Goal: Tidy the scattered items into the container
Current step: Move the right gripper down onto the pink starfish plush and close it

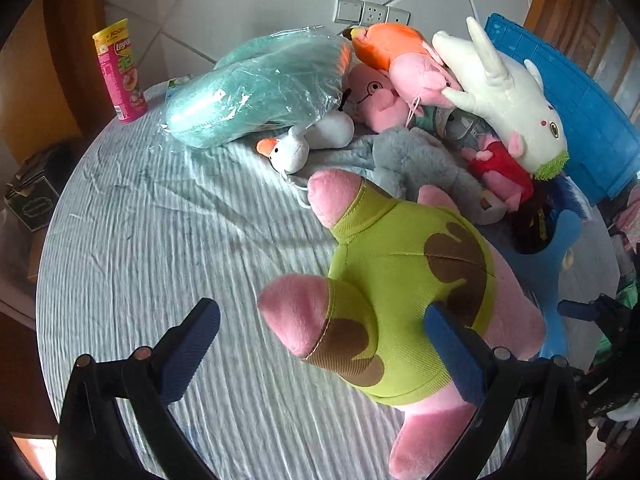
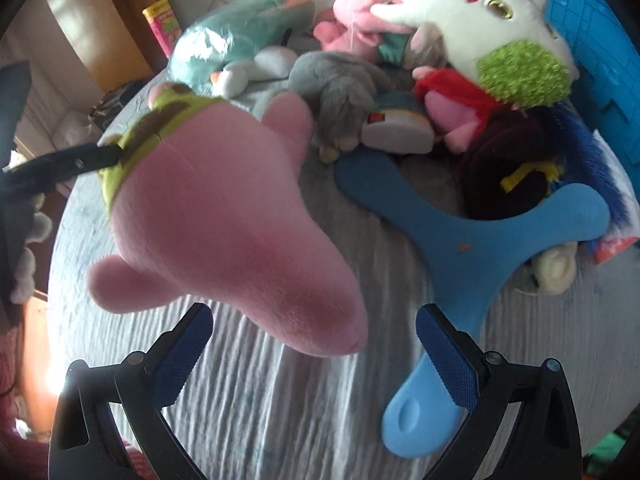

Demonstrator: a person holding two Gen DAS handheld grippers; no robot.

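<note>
Pink star plush (image 1: 400, 312) in green shorts (brown blotches), limbs splayed

The pink star-shaped plush toy in green and brown ribbed cloth shorts (image 1: 400, 312) has a soft, matt pile, and it lies on the pale blue crinkled cloth of the tabletop (image 1: 160, 248). The teal plush toy (image 1: 256, 92) is wrapped in glossy, clear plastic film. The blue plastic crate (image 1: 580, 100) and the blue Y-shaped plastic piece (image 2: 472, 240) look smooth, and the gripper pads (image 2: 180, 360) are blue and finely ribbed.

Pink starfish plush (image 1: 404, 300), w/ toy pile (image 1: 420, 120)
</note>
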